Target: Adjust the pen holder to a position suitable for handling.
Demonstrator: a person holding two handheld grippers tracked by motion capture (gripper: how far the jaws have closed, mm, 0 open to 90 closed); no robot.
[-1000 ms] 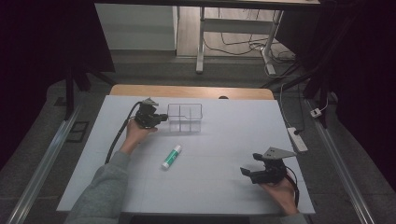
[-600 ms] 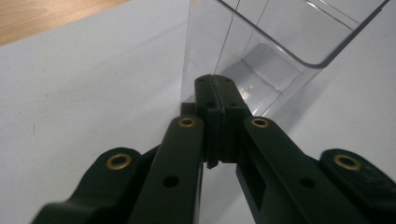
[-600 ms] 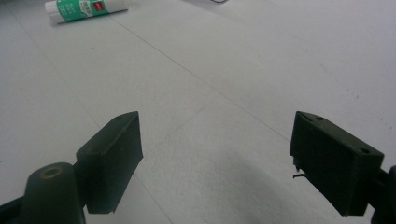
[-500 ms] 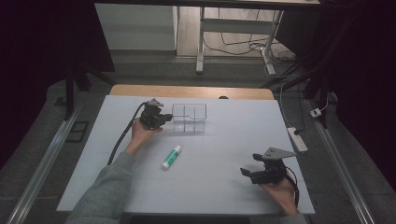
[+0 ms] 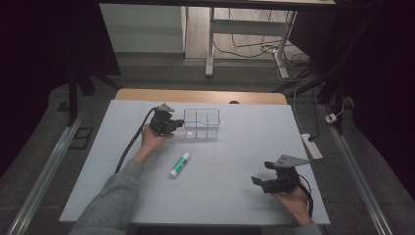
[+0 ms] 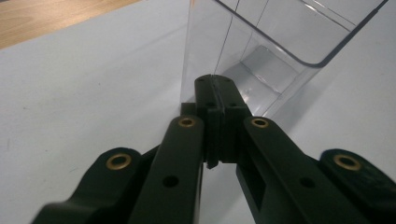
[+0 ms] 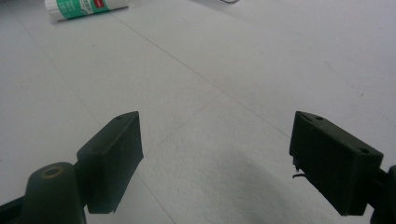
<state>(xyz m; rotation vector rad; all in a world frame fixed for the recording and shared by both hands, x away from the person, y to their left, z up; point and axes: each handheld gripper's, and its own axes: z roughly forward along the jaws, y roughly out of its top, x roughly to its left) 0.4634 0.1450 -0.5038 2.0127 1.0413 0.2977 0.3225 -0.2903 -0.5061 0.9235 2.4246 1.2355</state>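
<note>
- The left gripper (image 5: 175,124) has its matte black jaws pressed together, pinching the thin left wall of the clear plastic box (image 5: 201,124) (see-through, rounded corners, split into compartments).
- In the left gripper view the box (image 6: 261,60) stands upright on the counter (image 6: 70,93), with the gripper (image 6: 216,100) clamped at its near corner edge.
- The right gripper (image 5: 262,179) rests low at the near right of the white counter (image 5: 230,196), jaws spread wide with nothing between them.
- The glue stick (image 5: 179,164), a smooth white-and-green cylinder, lies on its side between the two, well apart from the box.
- The right gripper view catches that stick (image 7: 86,8) at the top left.
</note>
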